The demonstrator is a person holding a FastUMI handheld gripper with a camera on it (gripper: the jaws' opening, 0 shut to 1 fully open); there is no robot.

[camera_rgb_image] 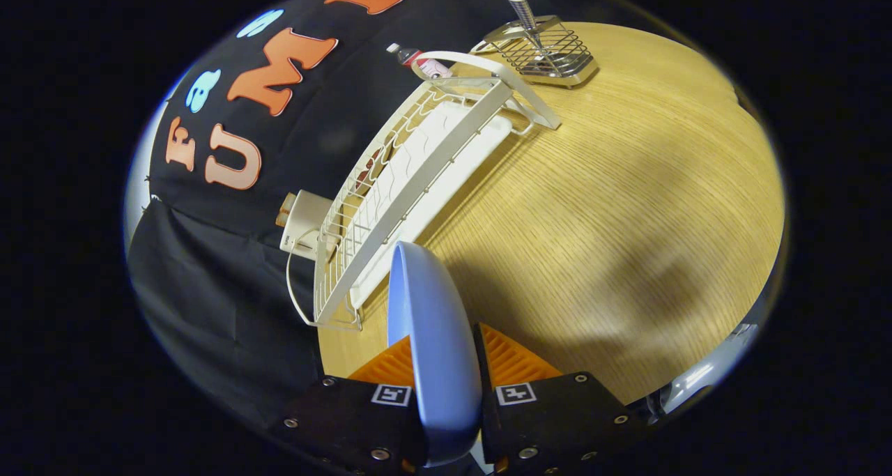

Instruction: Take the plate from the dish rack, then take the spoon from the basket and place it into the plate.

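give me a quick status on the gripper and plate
Gripper shut on blue plate, held edge-up between the fingers. Plate out of white dish rack, over wooden table. Spoon standing in wire basket beyond the rack, path open.

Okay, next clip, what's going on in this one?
A person's handheld gripper is shut on a blue plate, held edge-on between its orange fingers above the wooden table. The white dish rack lies just ahead of the fingers, with no dishes visible in it. Beyond it, at the table's far side, a wire basket holds the spoon upright. So the plate is out of the rack; the spoon is untouched.
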